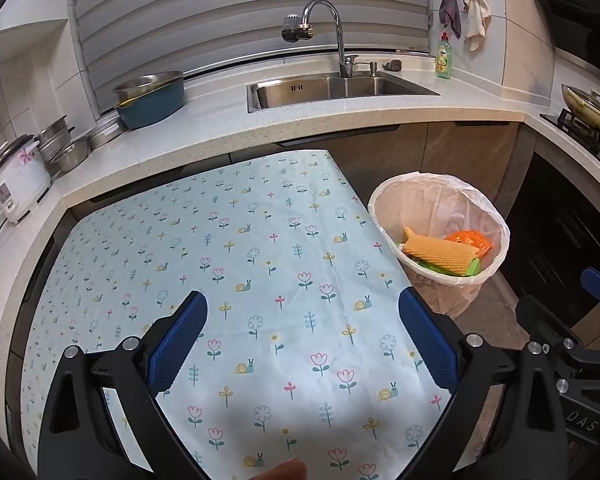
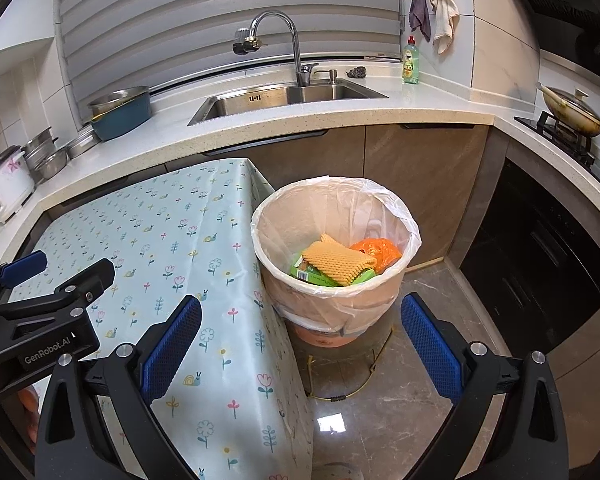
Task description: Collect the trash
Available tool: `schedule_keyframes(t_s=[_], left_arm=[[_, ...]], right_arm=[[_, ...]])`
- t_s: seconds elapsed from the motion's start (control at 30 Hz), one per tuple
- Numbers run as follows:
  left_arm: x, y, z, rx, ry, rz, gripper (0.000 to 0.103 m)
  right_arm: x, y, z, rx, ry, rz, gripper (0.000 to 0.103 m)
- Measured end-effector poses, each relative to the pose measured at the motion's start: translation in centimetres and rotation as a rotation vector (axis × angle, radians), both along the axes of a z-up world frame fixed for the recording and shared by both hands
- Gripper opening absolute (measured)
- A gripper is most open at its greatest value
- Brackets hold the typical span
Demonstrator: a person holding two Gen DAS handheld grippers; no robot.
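A trash bin (image 2: 380,304) lined with a white plastic bag stands on the floor right of the table; it also shows in the left wrist view (image 1: 384,208). Inside lie a yellow foam net (image 2: 336,264), a green box (image 2: 308,274) and an orange bag (image 2: 376,250). My left gripper (image 1: 302,328) is open and empty above the table with the floral cloth (image 1: 236,248). My right gripper (image 2: 302,332) is open and empty, over the table's right edge, in front of the bin.
A counter (image 1: 228,128) with a steel sink (image 1: 332,88) and faucet runs behind. A rice cooker (image 1: 16,176), pots and a blue basin (image 1: 152,100) stand at the left. A stove with a pan (image 2: 572,112) is at the right. A dish soap bottle (image 2: 411,60) stands by the wall.
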State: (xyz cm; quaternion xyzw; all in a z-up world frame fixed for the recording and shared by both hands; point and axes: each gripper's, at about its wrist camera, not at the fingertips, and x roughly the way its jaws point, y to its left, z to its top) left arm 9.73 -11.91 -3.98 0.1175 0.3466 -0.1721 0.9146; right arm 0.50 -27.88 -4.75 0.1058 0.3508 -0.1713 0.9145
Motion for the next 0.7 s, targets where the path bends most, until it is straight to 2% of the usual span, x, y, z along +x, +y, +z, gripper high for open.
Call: schedule_keyframes(t_s=[0.7], left_arm=[[-0.02, -0.17, -0.35, 0.001, 0.019, 0.012, 0.092]], right_arm=[[0.03, -0.1, -0.26, -0.007, 0.012, 0.014, 0.096]])
